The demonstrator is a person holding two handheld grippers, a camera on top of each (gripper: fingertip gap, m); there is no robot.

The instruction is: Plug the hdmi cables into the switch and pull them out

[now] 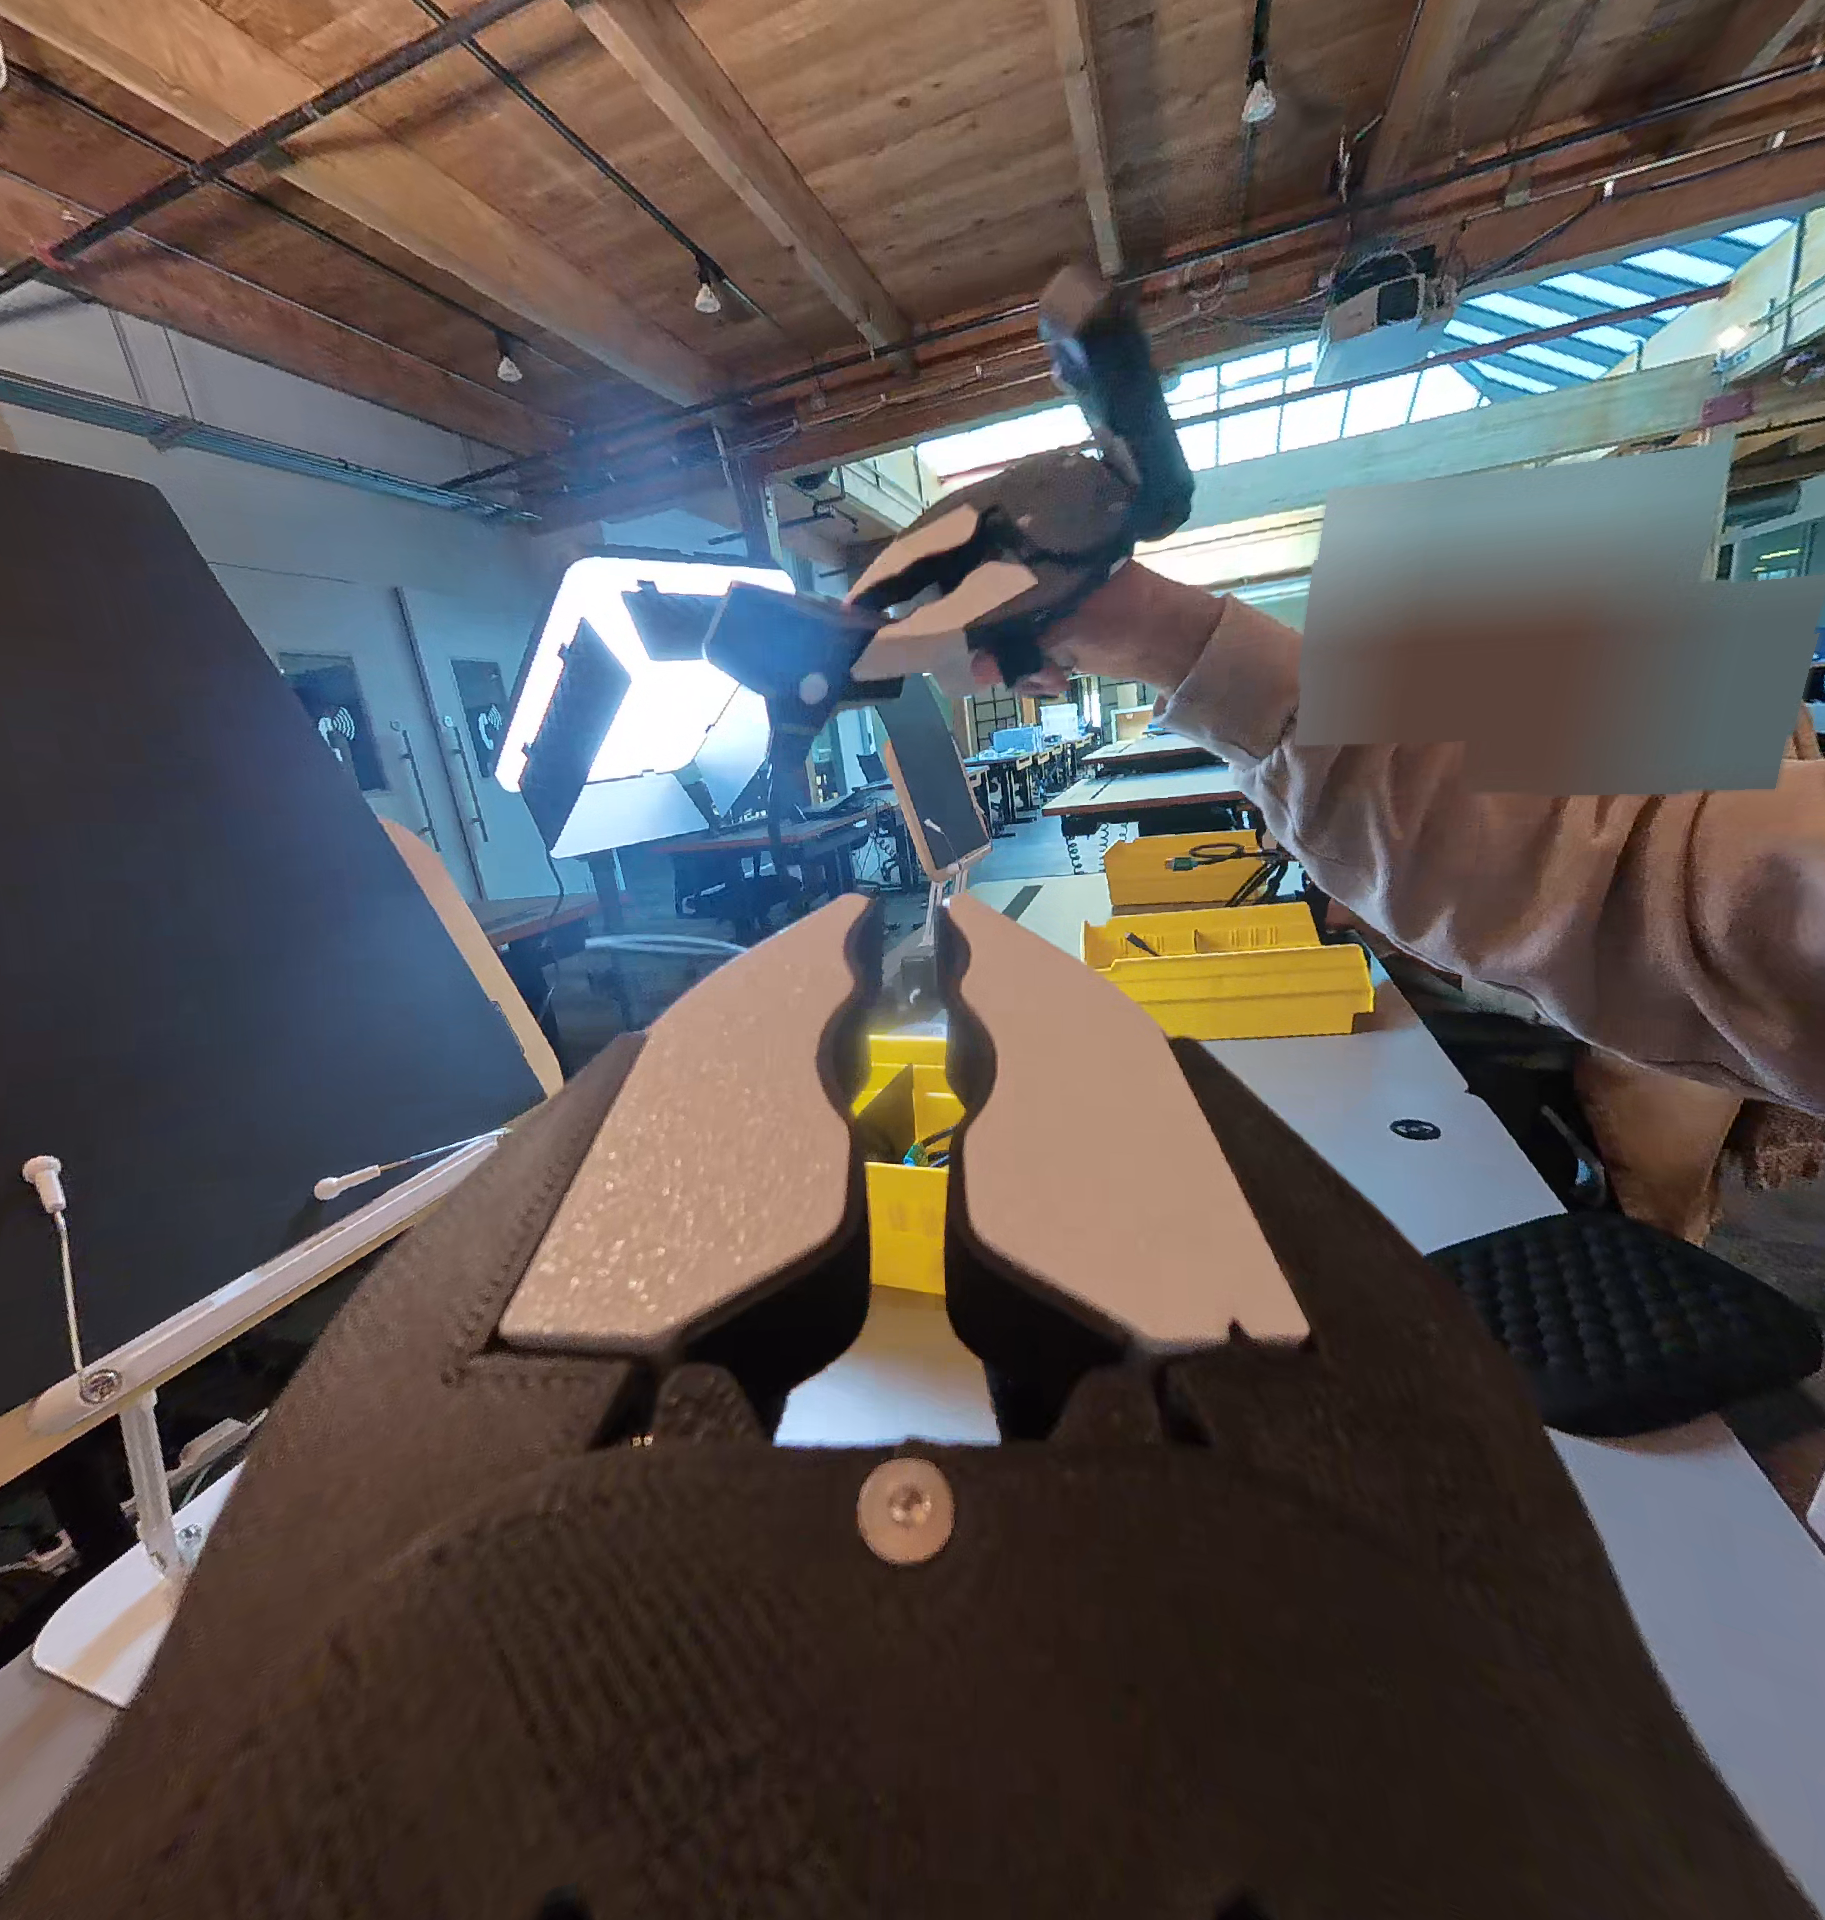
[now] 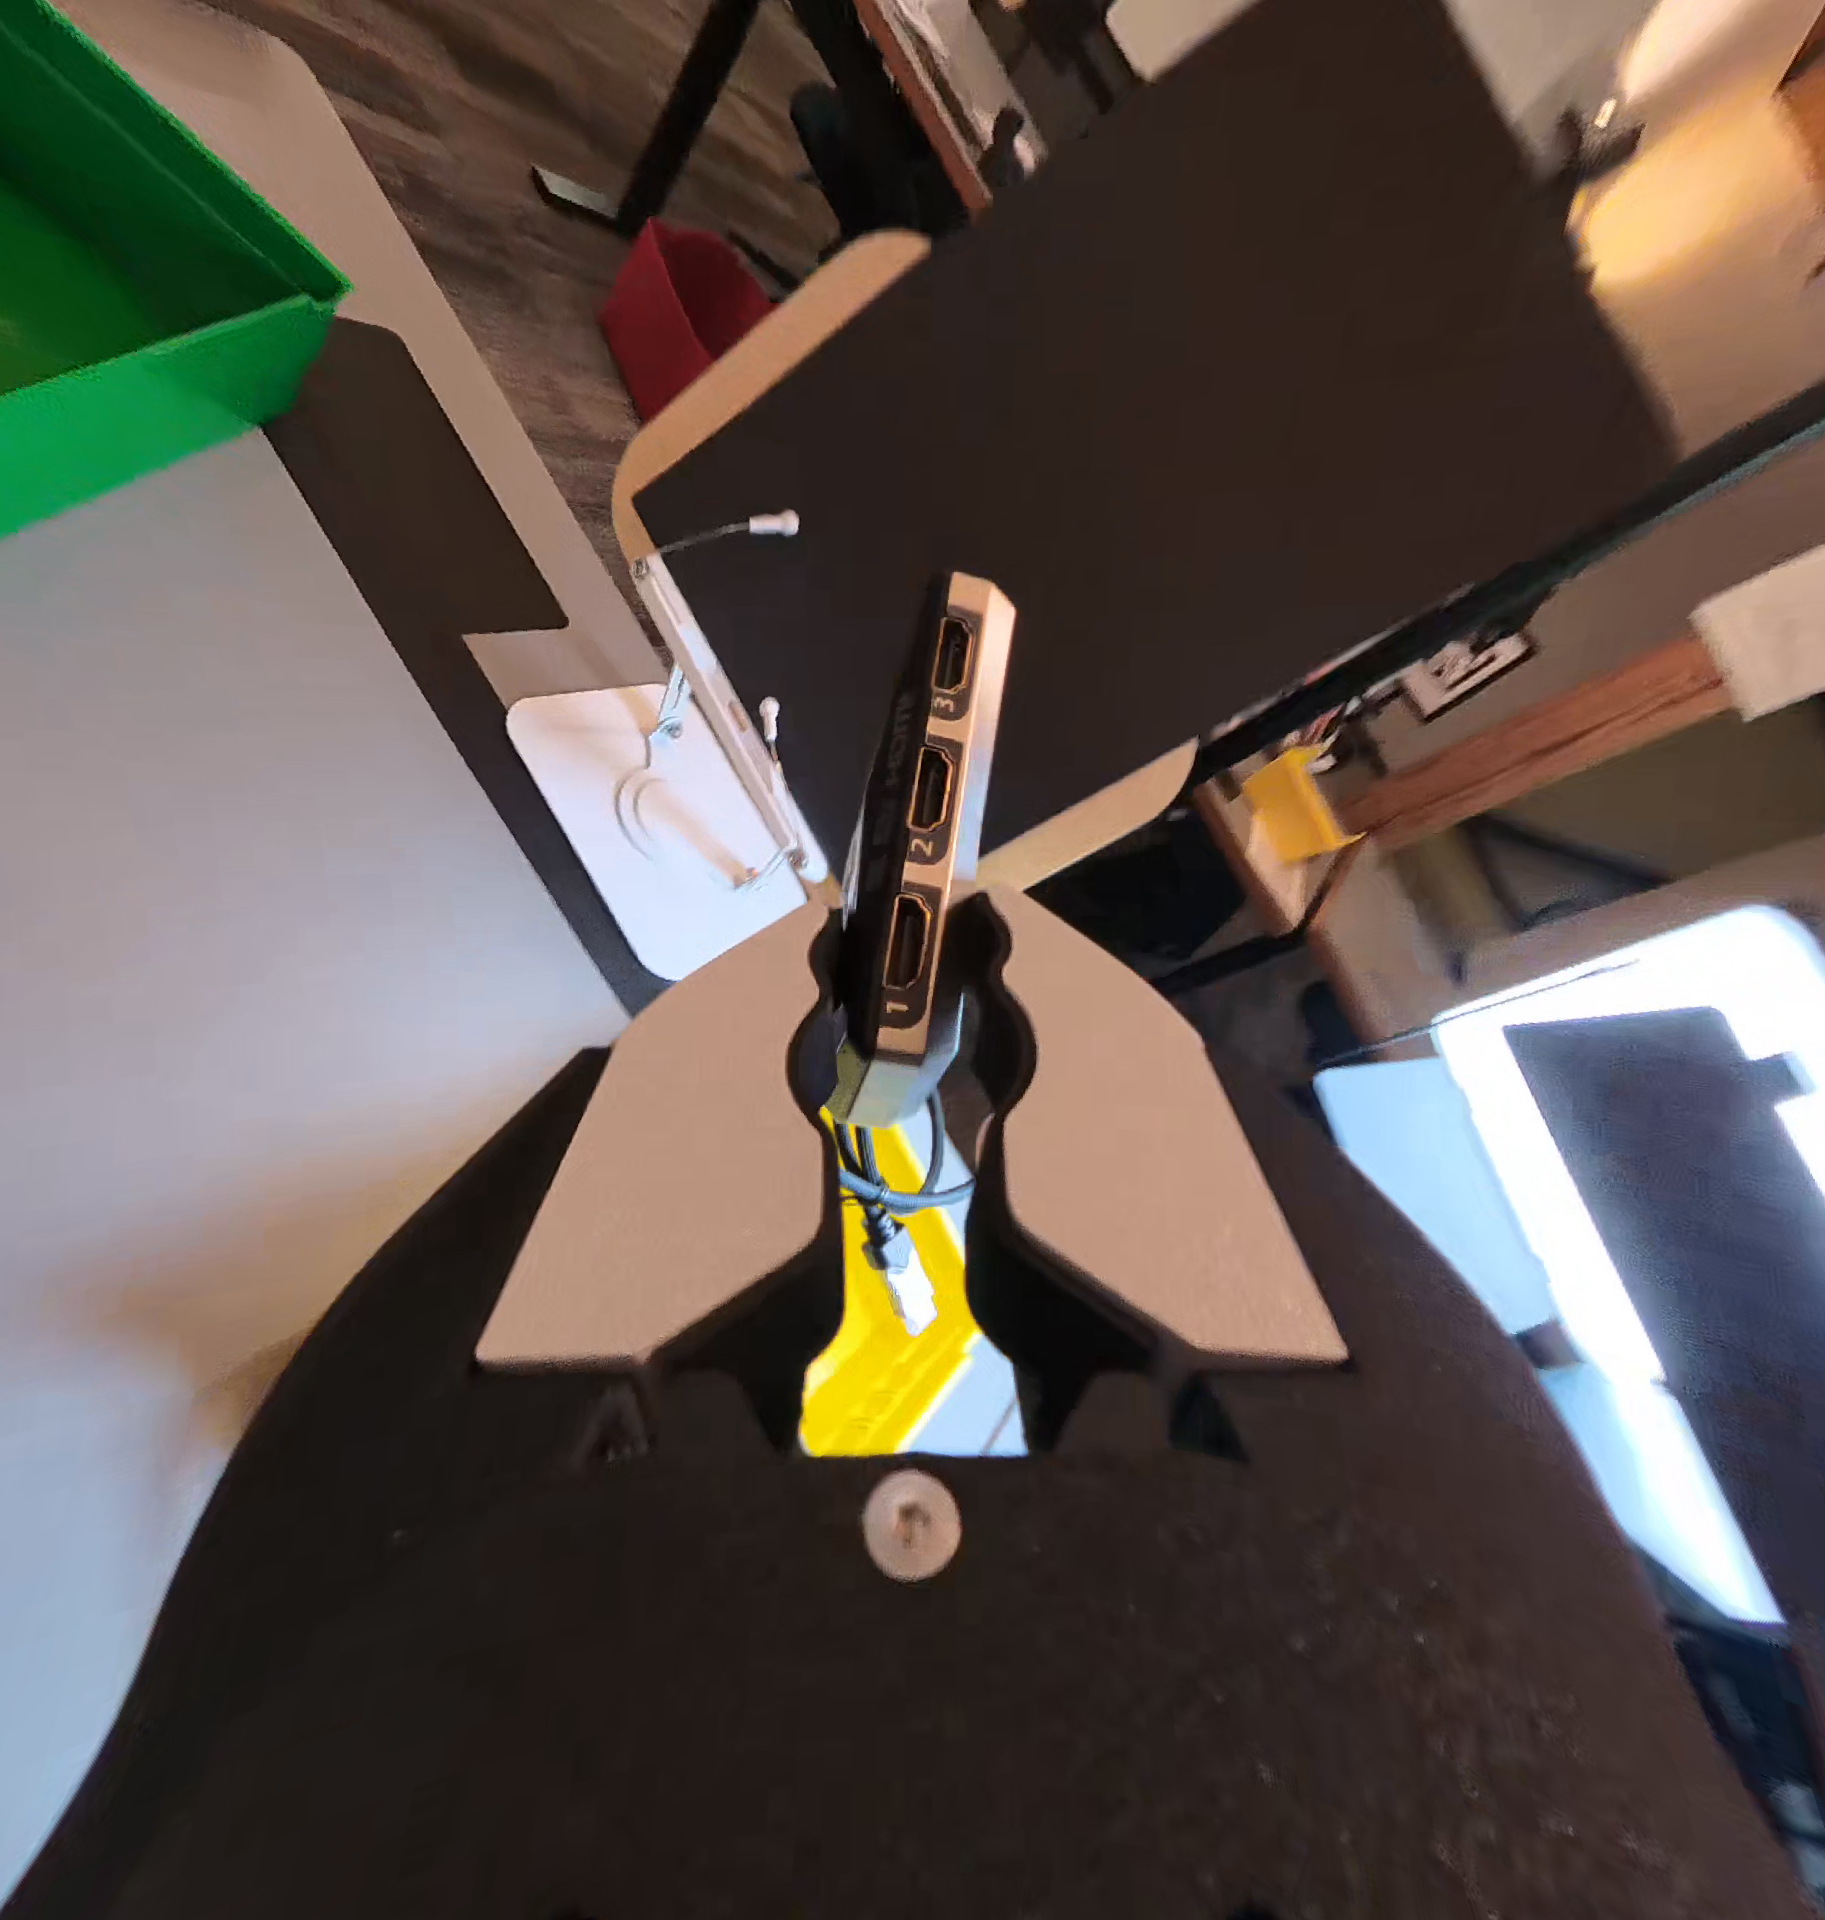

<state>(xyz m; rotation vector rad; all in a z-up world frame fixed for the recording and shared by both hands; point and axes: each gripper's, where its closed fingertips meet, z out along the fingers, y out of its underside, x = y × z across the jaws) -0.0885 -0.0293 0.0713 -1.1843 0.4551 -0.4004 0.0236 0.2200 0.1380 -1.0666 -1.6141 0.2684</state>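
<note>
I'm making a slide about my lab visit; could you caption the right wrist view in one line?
Right gripper, jaws closed on an HDMI switch with three empty ports, held above a white table.

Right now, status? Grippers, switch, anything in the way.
Right gripper shut on the switch, held in the air, all three ports empty. Left gripper nearly closed, holding nothing. No cable plugged in yet; yellow bins on the table ahead.
</note>
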